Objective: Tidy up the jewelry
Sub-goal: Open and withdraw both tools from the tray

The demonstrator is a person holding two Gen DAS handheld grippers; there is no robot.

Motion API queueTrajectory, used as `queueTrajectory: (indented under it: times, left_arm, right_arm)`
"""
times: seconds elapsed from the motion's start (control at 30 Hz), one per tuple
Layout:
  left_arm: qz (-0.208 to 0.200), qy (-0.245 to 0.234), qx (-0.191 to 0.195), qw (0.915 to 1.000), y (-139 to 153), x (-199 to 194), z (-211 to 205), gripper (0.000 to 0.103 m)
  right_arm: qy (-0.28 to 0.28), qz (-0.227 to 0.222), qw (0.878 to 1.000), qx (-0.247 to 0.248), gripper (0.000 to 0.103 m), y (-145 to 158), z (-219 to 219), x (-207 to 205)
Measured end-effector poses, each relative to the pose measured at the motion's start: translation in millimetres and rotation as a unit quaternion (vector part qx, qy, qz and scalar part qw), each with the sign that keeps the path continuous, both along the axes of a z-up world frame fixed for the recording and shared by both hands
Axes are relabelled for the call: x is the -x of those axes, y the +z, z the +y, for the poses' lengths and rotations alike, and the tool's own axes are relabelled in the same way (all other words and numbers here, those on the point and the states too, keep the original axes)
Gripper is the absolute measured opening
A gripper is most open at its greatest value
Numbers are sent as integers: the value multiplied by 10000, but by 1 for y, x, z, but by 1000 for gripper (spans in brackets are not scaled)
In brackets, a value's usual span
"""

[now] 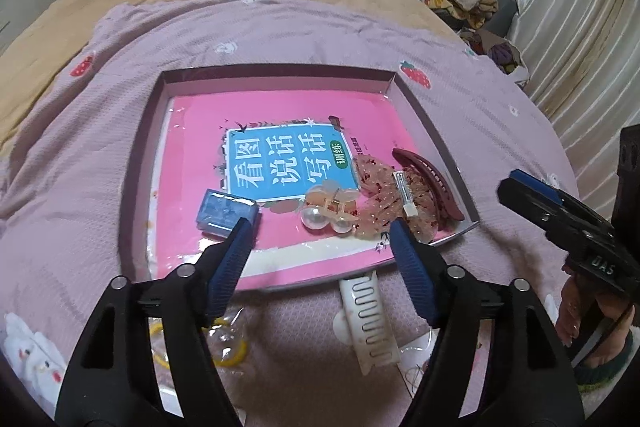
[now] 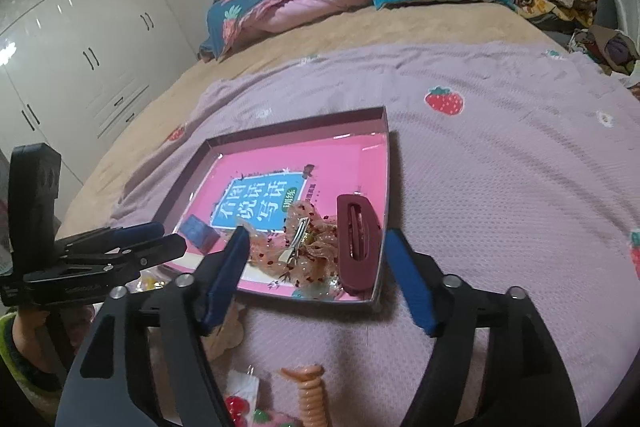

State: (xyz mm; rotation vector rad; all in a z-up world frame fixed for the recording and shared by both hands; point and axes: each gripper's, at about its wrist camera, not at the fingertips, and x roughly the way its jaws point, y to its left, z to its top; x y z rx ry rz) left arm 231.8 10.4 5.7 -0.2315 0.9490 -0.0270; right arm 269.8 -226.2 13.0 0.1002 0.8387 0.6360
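Note:
A shallow cardboard tray (image 1: pixel 276 71) lies on the lilac bedspread with a pink book in its bottom. On the book rest a small blue box (image 1: pixel 226 213), a pearl hair clip (image 1: pixel 328 213), a sheer pink bow clip (image 1: pixel 384 199) and a dark red hair claw (image 1: pixel 430 183). My left gripper (image 1: pixel 320 227) hovers open above the tray's near edge, holding nothing. My right gripper (image 2: pixel 317 235) is open too, just short of the tray (image 2: pixel 296 125), with the bow clip (image 2: pixel 296 247) and the red claw (image 2: pixel 358 243) lying loose beyond its fingers.
On the spread in front of the tray lie a white comb clip (image 1: pixel 370 319), yellow hair ties in clear wrap (image 1: pixel 228 347), an orange coil tie (image 2: pixel 310 395) and small red and green pieces (image 2: pixel 240 409). Folded quilts (image 2: pixel 288 3) sit far back, a white wardrobe (image 2: pixel 80 39) at left.

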Motion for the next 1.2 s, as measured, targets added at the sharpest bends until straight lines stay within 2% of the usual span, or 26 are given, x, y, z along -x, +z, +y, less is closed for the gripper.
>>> queueTrajectory:
  times: [0.03, 0.2, 0.4, 0.77, 1.2]
  left_arm:
    - [-26, 24, 9, 10000, 3, 3, 1, 68]
    - [-210, 167, 155, 9995, 17, 16, 11, 93]
    - [-396, 323, 147, 9986, 33, 31, 20, 93]
    - [-745, 547, 172, 9956, 59, 60, 37, 93]
    - [-883, 633, 144, 9940, 66, 89, 46, 93]
  right_arm:
    - [-29, -22, 10000, -18, 79, 2, -2, 2]
    - [-179, -125, 9997, -61, 87, 16, -9, 14]
    - [-272, -215, 9993, -119, 89, 28, -16, 26]
    - [-333, -653, 9973, -9, 89, 58, -21, 53]
    - [-209, -935, 9954, 21, 89, 79, -19, 86]
